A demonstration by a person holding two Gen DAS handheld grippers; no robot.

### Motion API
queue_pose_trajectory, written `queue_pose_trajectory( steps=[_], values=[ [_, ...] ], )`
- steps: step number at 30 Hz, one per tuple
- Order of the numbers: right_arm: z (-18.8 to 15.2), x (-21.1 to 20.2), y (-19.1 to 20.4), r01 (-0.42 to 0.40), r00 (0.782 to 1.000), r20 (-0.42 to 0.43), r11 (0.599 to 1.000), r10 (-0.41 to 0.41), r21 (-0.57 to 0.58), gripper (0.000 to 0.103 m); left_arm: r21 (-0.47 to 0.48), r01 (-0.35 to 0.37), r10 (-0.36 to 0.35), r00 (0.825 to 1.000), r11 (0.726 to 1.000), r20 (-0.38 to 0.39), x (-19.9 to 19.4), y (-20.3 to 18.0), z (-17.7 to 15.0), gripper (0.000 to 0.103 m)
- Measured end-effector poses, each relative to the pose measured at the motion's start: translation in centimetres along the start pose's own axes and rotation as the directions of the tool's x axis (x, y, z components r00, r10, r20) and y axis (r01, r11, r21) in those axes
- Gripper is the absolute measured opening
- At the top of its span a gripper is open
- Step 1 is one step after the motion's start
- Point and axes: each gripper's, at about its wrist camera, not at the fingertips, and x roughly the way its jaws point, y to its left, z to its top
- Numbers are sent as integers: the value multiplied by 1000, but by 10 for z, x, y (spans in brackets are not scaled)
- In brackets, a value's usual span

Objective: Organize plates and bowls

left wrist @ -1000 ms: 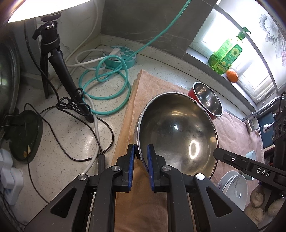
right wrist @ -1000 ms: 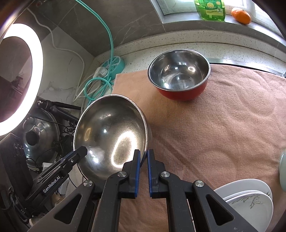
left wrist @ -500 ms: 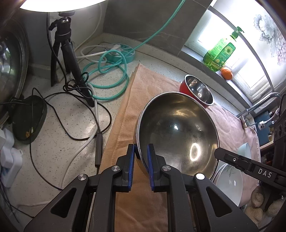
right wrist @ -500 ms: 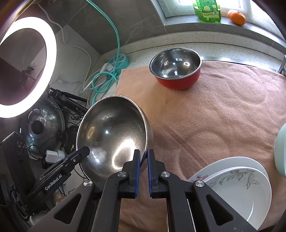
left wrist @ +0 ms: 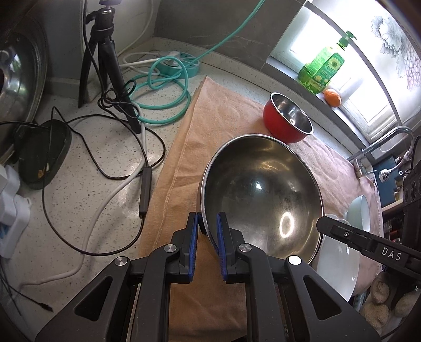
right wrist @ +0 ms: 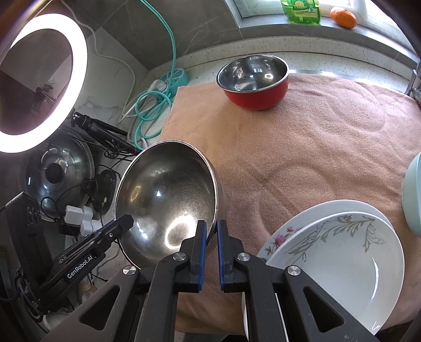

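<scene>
Counter (left wrist: 86, 192): pale speckled stone with a grey wall behind it.
Towel (right wrist: 302, 147): pink-orange cloth spread flat over most of the counter.
Big steel bowl (left wrist: 260, 194): tipped up above the towel, held by its rim on two sides.
Left gripper (left wrist: 207, 229): clamped tight on the near rim of the big steel bowl.
Right gripper (right wrist: 210, 231): pinched on the other side of the same rim.
Red bowl (right wrist: 254, 80): sits upright at the far end of the towel, shiny inside.
Plates (right wrist: 339, 252): white ones with flowers, stacked on the near right part of the towel.
Pale green bowl (left wrist: 361, 213): just beside the plates.
Window sill (right wrist: 265, 25): holds a green soap bottle (left wrist: 322, 69) and an orange (left wrist: 332, 97).
Left side: teal cable (left wrist: 163, 97) in loops, black tripod (left wrist: 105, 60), glowing ring light (right wrist: 39, 81).
</scene>
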Motion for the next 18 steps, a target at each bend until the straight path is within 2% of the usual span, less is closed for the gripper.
queue_pose_trajectory(
  steps=[18],
  values=[
    [-7,9,-3,6,1000,-22,1000,-6,11,7,-3,2,-2,1000,1000,-27,6,3,-8,12]
  ],
)
